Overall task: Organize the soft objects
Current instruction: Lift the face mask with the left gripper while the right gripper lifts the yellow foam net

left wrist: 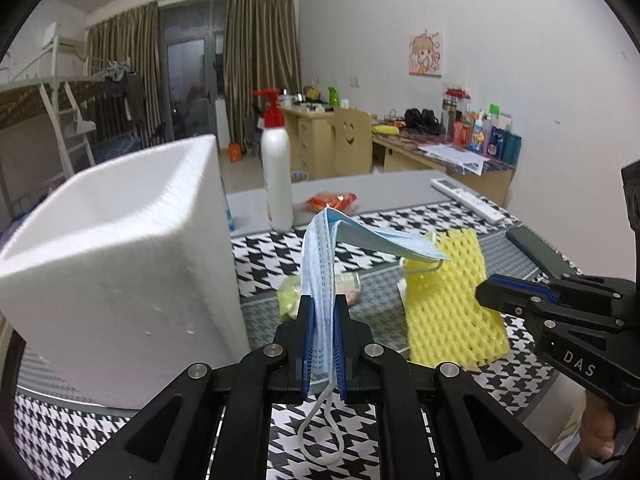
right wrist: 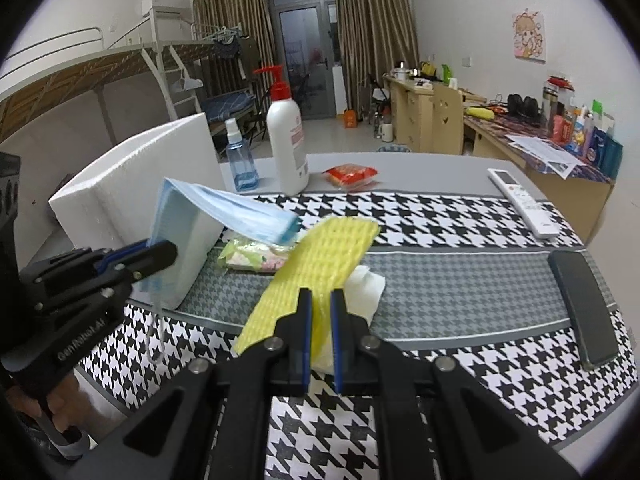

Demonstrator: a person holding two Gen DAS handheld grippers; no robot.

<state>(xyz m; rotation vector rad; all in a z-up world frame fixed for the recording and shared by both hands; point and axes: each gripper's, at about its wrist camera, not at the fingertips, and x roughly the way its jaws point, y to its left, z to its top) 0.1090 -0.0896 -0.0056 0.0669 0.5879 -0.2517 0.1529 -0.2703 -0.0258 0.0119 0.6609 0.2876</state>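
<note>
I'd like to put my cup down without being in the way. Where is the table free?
Bare cloth lies between the yellow foam net and the black phone, and on the grey tabletop between the red snack packet and the remote control. It is crowded by the white foam box, where both grippers work.

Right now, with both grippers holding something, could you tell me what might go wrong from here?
The left gripper pinches the blue face masks by one end only; the free end droops over the yellow foam net and could snag it. The right gripper grips just the net's edge, so it may slip. The pump bottle beside the foam box could be knocked.
</note>
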